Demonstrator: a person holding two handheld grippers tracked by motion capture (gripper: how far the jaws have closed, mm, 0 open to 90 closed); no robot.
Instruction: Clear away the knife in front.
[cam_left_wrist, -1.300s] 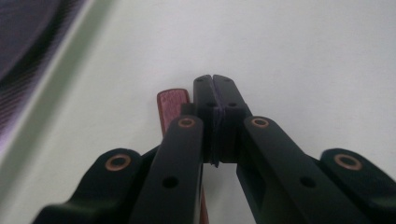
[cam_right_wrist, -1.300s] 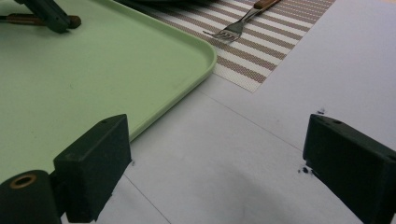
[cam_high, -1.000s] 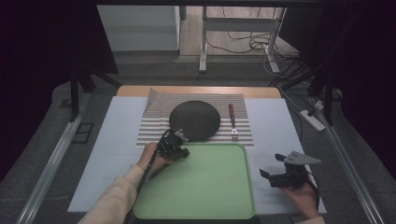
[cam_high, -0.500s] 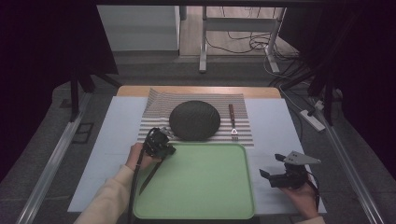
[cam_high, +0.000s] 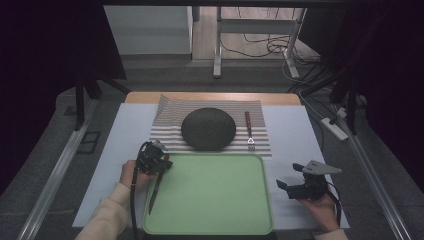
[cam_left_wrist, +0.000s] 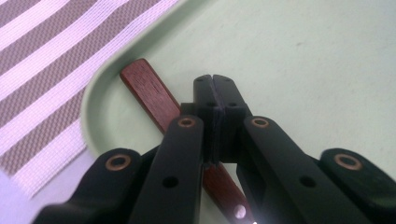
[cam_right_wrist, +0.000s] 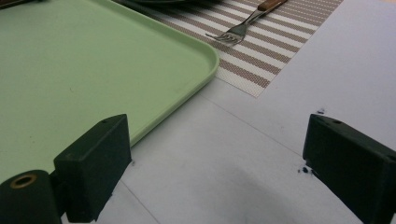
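High view: left gripper (cam_high: 159, 164) sat at green tray's (cam_high: 210, 220) near-left corner, clenched; knife (cam_high: 154, 192) lay in tray along left rim. Right gripper (cam_high: 290, 187) rested on white mat (cam_high: 295, 135), right of tray.

Left gripper view: jaws pressed together above knife's red wooden handle (cam_left_wrist: 152, 95), not gripping it.

Right gripper view: jaws released, wide apart; fork (cam_right_wrist: 240, 28) lay on striped placemat (cam_right_wrist: 280, 37).

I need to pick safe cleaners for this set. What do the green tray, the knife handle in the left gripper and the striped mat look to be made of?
Green tray: likely matte plastic, with a smooth, even colour and a moulded rounded rim. Knife handle: reddish wood by its visible grain, satin finish. Striped mat: woven, with a mesh texture; probably vinyl or fabric.
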